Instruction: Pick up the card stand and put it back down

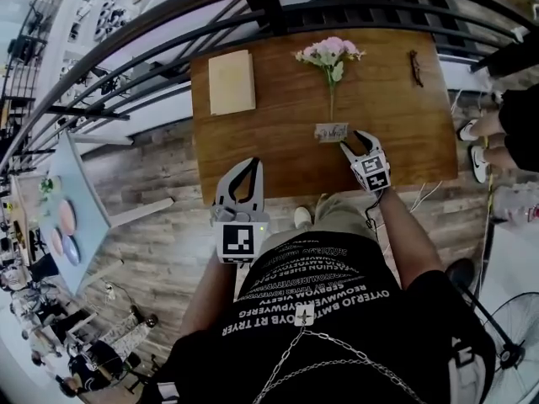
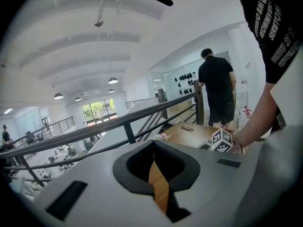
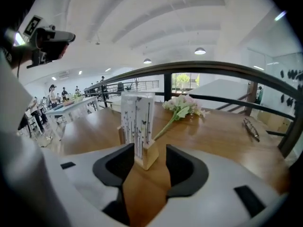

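The card stand (image 1: 331, 131), a small wooden block holding an upright white card with dark line drawings, stands on the wooden table (image 1: 278, 154) near its front edge. In the right gripper view the card stand (image 3: 137, 126) sits between the tips of my right gripper (image 3: 148, 161), whose jaws stand wide, and the pads do not press on it. From the head view my right gripper (image 1: 353, 140) lies just right of the stand. My left gripper (image 1: 253, 164) hovers off the table's front edge, over the floor, its tips together and empty (image 2: 153, 145).
A pink flower bunch (image 1: 330, 53) lies behind the stand, its stem pointing at it. A beige book (image 1: 231, 81) rests at the table's far left, and glasses (image 1: 416, 67) at the far right. A black railing (image 1: 253, 7) runs behind the table. A person (image 1: 514, 99) stands at the right.
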`<state>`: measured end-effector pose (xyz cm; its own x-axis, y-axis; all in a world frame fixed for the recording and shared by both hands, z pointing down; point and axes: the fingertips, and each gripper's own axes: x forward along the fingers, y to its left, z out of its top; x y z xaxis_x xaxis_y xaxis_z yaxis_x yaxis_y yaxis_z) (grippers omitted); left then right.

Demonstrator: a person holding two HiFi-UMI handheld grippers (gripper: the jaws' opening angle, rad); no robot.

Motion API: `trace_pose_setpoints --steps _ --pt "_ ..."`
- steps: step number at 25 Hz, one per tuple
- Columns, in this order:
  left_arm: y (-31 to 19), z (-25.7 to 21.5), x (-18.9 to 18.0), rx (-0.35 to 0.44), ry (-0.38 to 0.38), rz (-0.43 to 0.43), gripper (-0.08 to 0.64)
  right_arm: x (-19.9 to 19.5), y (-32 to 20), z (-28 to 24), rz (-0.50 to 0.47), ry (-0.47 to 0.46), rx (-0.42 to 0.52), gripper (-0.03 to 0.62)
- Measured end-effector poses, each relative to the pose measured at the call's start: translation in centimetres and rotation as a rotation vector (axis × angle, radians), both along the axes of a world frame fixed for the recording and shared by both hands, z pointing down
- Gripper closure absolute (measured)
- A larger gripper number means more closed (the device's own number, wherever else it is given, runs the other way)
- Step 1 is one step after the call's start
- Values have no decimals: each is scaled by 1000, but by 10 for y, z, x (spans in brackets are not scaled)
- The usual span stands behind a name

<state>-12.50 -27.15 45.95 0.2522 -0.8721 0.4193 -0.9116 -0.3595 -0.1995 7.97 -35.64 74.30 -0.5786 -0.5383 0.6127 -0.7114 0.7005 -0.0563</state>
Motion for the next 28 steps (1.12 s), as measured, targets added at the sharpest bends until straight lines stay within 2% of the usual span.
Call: trace_pose_setpoints --steps 4,7,10,15,22,25,28 --pt "3 -11 -10 41 -2 -19 534 21 -4 -44 87 -40 85 393" --pt "7 -22 -18 76 40 -39 534 33 3 -81 138 -57 146 468" --pt "8 -36 -17 128 79 -20 534 49 7 -111 219 0 189 575" --pt "22 -50 -7 147 117 29 534 50 32 -154 265 -73 173 577" --pt "41 -64 -5 172 148 54 534 38 66 -244 266 -160 265 578" --pt "54 -69 -5 191 139 61 534 36 86 -278 252 -156 315 578" --pt "65 -72 2 217 108 93 534 35 99 -293 235 -112 353 578"
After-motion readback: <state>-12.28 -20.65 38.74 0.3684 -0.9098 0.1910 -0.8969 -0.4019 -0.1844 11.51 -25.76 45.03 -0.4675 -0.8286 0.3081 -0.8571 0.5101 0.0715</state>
